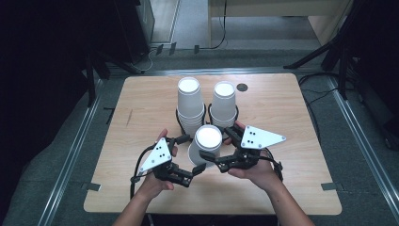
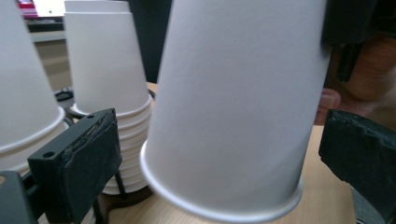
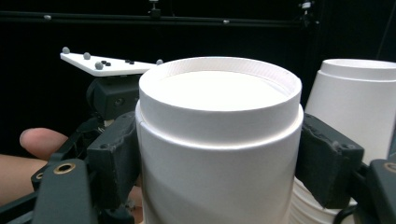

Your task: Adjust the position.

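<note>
Wooden table (image 1: 141,103); blank white cup (image 1: 207,141) clamped by right tool (image 1: 210,157).

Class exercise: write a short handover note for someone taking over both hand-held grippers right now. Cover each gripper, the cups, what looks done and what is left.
Right hand-held gripper: shut on the upside-down front cup, near its base end.
Left hand-held gripper: open, pads either side of that cup's rim end, not pressing.
Two upside-down cup stacks stand behind in black wire holders, on the wooden table.
Done: one cup is gripped and held tilted, apart from the stacks.
Left: probably placing this cup; where is not clear.
</note>
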### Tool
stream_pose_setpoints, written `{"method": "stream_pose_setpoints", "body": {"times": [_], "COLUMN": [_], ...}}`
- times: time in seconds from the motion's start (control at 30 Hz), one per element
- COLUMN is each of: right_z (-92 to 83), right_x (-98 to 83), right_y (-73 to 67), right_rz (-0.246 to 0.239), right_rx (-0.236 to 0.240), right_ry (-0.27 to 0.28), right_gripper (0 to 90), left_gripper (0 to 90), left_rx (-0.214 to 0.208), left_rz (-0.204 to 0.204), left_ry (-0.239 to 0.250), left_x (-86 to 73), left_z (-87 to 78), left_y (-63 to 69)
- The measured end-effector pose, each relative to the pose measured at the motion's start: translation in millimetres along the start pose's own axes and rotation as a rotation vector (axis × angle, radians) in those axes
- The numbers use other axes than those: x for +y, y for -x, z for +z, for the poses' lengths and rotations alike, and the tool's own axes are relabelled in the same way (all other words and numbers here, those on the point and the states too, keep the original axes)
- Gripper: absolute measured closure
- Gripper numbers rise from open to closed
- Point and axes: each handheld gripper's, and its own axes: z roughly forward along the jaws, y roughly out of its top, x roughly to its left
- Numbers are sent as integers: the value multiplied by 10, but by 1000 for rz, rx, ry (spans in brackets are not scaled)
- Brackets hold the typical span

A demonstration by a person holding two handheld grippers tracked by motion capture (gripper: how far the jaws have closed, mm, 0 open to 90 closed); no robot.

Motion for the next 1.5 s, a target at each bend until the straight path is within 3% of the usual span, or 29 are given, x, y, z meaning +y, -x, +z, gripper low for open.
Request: {"method": "stream_pose_setpoints", "body": {"times": [0.3,0.87,1.07,1.5], "right_z": [70,149,129,126], "right_x": [-12,-6,4,0], "right_y": [-33,-75,-51,-29], "right_rz": [17,17,23,26], "right_rx": [32,55,50,55], "right_ry": [-8,-21,-23,-36], "right_gripper": [235,235,235,223], "left_gripper": [0,0,91,113], "left_rx": [-26,-26,-24,-26], "left_rz": [3,3,0,14], "left_ry": [-17,-16,1,-8], "left_x": [-57,-115,-105,-112], "left_z": [47,91,68,64], "left_y": [9,19,16,13]}}
